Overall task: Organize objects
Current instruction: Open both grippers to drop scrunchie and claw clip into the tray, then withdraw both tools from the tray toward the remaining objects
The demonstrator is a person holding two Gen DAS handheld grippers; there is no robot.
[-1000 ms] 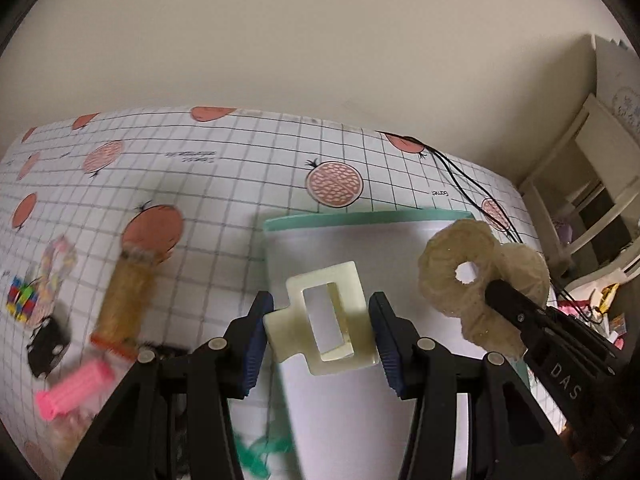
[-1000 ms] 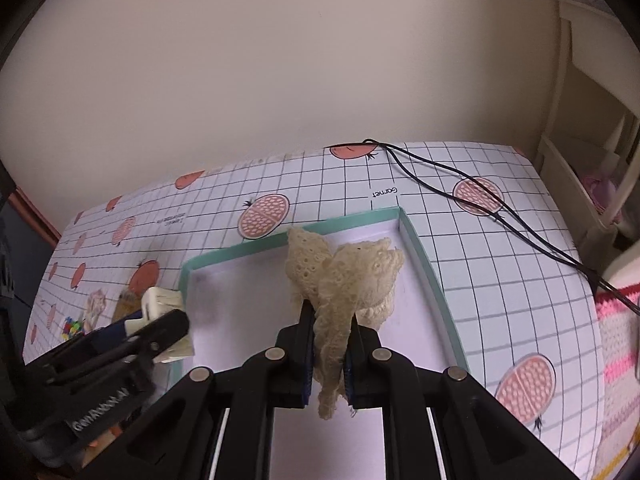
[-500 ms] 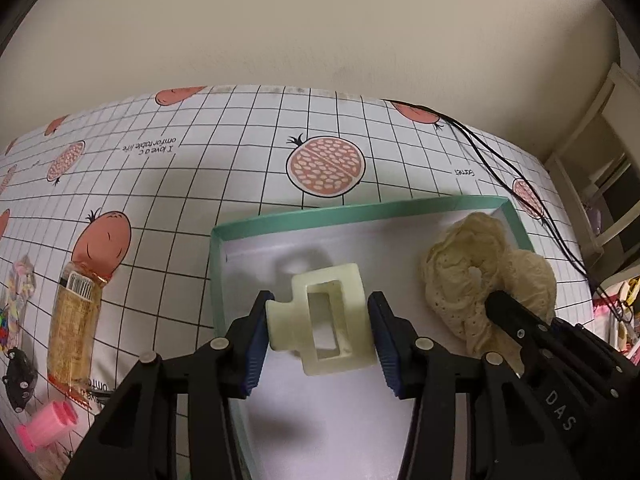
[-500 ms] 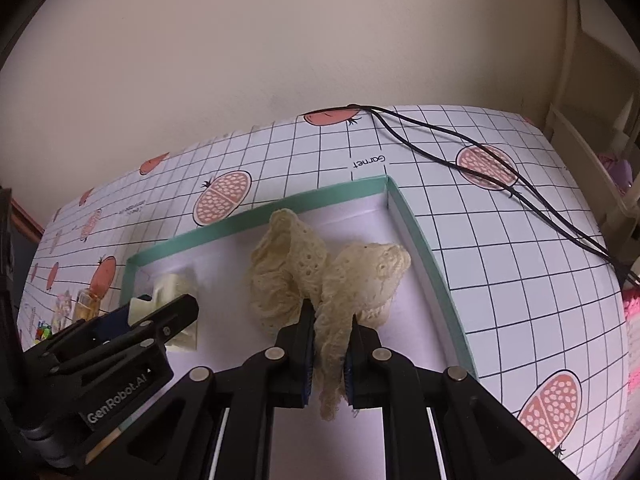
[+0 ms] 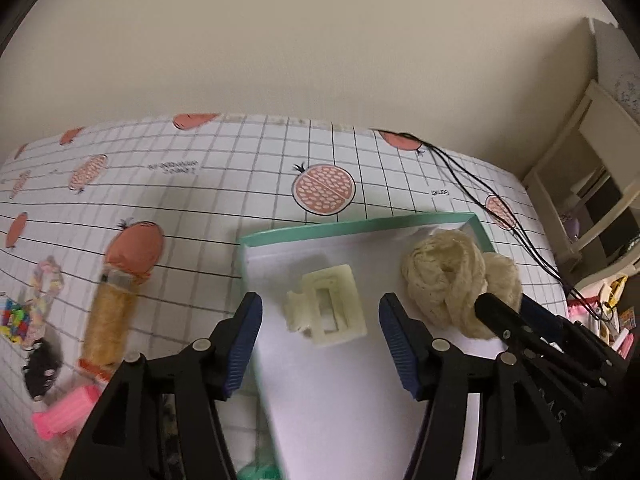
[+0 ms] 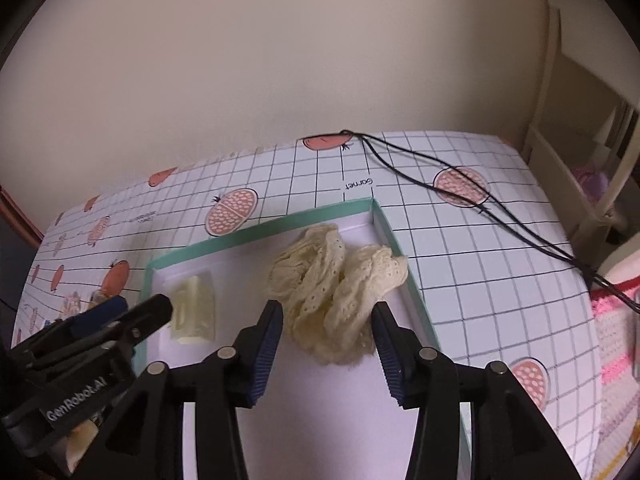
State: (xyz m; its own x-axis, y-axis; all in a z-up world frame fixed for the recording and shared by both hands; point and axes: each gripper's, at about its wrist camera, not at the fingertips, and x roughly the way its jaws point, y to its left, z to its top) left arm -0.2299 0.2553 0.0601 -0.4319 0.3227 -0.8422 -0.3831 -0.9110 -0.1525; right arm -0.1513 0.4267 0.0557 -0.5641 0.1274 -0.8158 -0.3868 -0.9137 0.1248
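A cream hair claw clip [image 5: 330, 304] lies on the white floor of the teal-rimmed box [image 5: 352, 226], near its far left corner. My left gripper [image 5: 320, 316] stands open around it, fingers apart from it. A cream lace scrunchie [image 6: 336, 292] rests in the box's far right part [image 6: 394, 240]. My right gripper [image 6: 328, 332] is open, a finger on either side of the scrunchie. In the right wrist view the clip [image 6: 196, 312] shows beside the left gripper's tip. In the left wrist view the scrunchie [image 5: 452, 280] lies behind the right gripper's fingers [image 5: 504, 320].
Left of the box on the gridded fruit-print cloth [image 5: 192, 200] lie an amber bottle [image 5: 110, 312], a pink roller [image 5: 64, 412], a black item [image 5: 40, 364] and colourful beads [image 5: 16, 316]. Black cables [image 6: 480, 208] cross the cloth at right. A cream shelf [image 5: 592, 184] stands at far right.
Both grippers have opened. The clip has dropped from the left gripper onto the box floor, and the scrunchie has been let go and now rests in the box.
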